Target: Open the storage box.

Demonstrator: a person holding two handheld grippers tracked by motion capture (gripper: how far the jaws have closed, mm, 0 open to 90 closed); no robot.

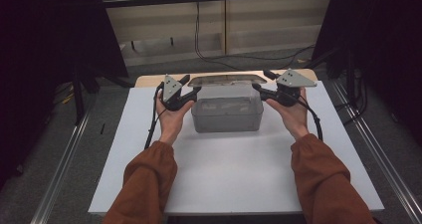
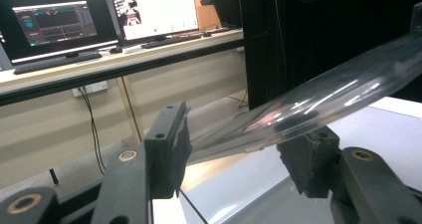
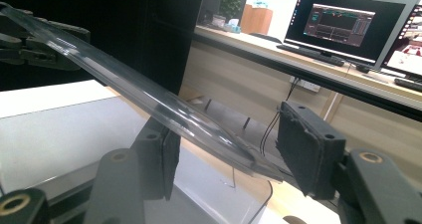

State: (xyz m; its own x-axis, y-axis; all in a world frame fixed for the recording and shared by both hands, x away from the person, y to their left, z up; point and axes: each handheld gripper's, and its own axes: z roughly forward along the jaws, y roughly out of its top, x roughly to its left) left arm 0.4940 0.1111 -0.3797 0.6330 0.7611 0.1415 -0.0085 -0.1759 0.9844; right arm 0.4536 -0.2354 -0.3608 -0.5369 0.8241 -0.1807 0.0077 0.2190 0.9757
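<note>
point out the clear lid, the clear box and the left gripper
clear lid [image 1: 226, 79], high view, middle of its top face
clear box [image 1: 227, 122], high view, front wall
left gripper [image 1: 191, 85], high view, between its fingertips at the lid's left end

I wear rust-orange sleeves [image 1: 149, 176] bunched at the cuffs. My left gripper [image 1: 185, 91] and right gripper [image 1: 266, 84] are black, each topped by a grey three-cornered plate with small holes. Black cables trail back, and brass-ringed screws sit at the jaw joints.
</note>
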